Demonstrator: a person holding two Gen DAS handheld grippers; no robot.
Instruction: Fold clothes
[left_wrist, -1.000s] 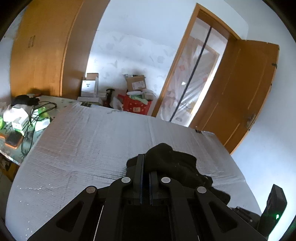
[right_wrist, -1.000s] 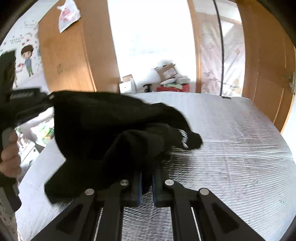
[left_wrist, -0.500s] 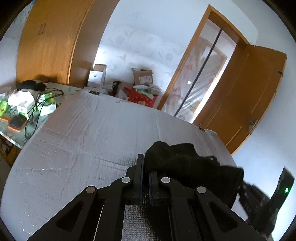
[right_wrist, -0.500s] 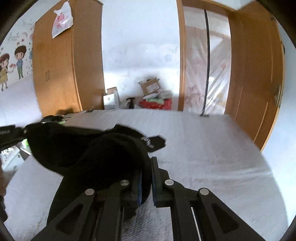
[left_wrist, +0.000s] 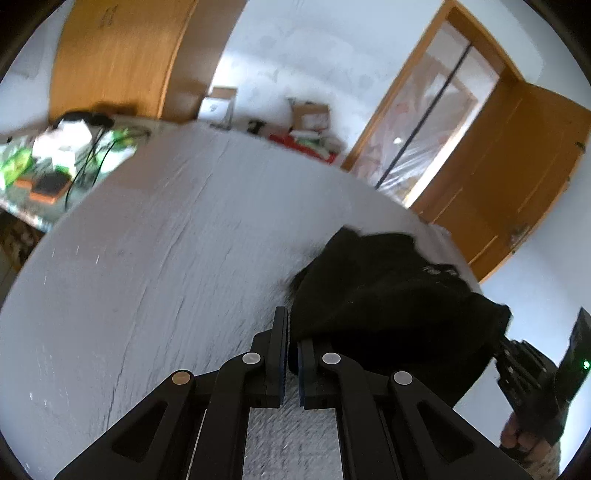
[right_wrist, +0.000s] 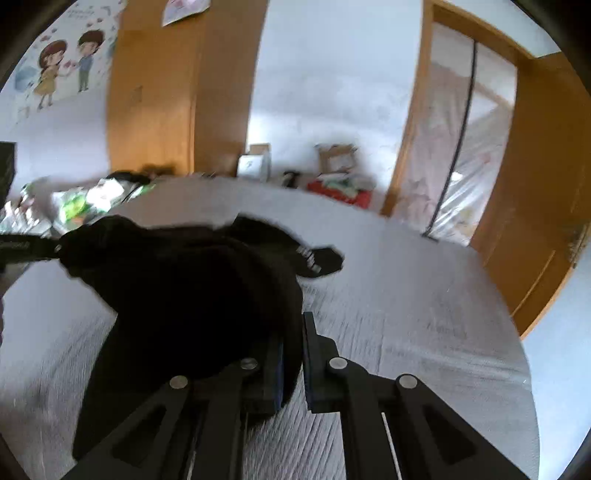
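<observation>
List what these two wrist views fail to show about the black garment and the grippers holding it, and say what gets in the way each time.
- Black garment, right wrist view: bunched, dark and motion-blurred, so its type is unreadable; white lettering too small.
- Left gripper, right wrist view: cut off by the left edge.
- Right gripper, left wrist view: fingertips buried in cloth.
- Hand, left wrist view: cut by the edge.

The black garment (right_wrist: 192, 295) covers the left finger of the right gripper (right_wrist: 293, 347), so the grip there is hidden. In the left view the cloth hides the right finger's tip of the left gripper (left_wrist: 291, 332). The hand (left_wrist: 517, 435) at the lower right is cut by the edge. The boxes (left_wrist: 306, 118) by the wall are blurred.
</observation>
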